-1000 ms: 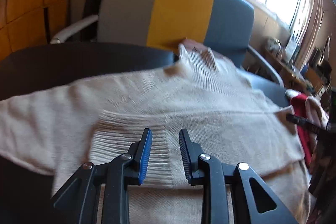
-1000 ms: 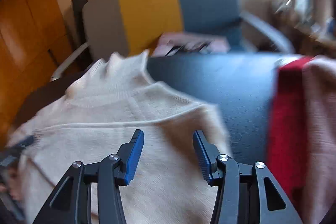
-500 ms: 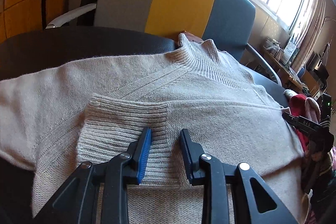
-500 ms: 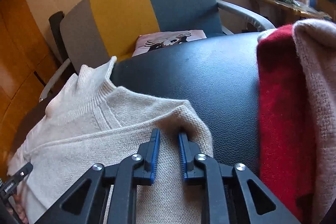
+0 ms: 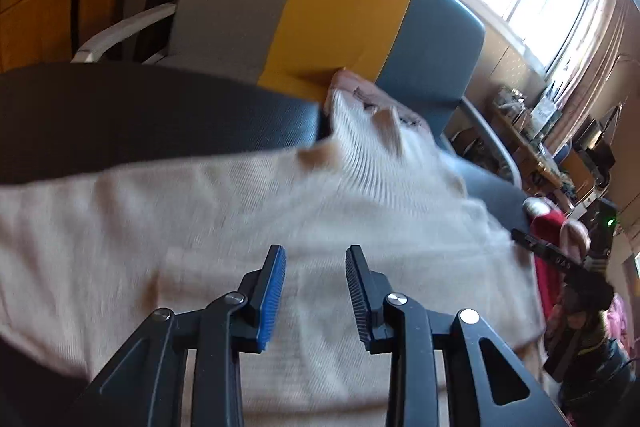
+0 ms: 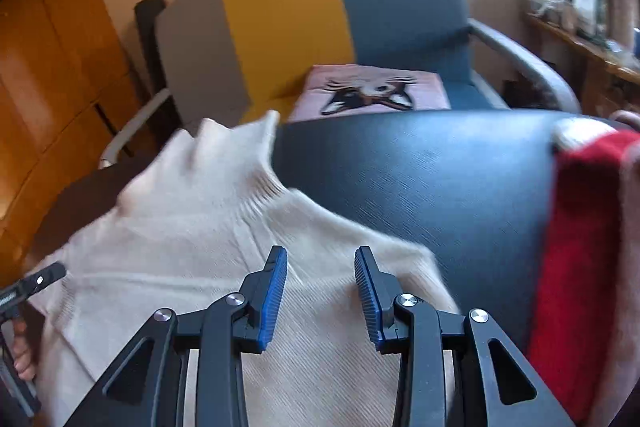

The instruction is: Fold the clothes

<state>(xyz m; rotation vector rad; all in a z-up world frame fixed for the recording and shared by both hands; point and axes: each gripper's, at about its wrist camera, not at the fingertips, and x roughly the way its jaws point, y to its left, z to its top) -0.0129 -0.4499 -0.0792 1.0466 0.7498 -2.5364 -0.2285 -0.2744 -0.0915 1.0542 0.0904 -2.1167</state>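
While the cream knitted turtleneck sweater (image 5: 304,227) lies spread across the dark leather-look tabletop (image 5: 140,115), its ribbed collar toward the far edge, the left gripper (image 5: 316,259) hangs over the sweater's middle; its jaws are opening and nothing sits between the blue ribbed pads, which stand clear of the knit; at the right edge the right gripper shows as a dark blurred shape beside a red knitted garment (image 5: 550,227); beyond the far edge stands a grey, yellow and blue armchair (image 5: 340,7).

Seen from the right wrist, the right gripper (image 6: 321,259) hovers over the sweater (image 6: 208,227) near its shoulder; its jaws are opening, empty, with the fabric below them; the bare tabletop (image 6: 420,179) stretches to the red garment (image 6: 576,227) at the right edge; a pink printed cushion (image 6: 372,91) rests on the armchair (image 6: 320,7); the left gripper's tip (image 6: 40,281) shows at the left edge.
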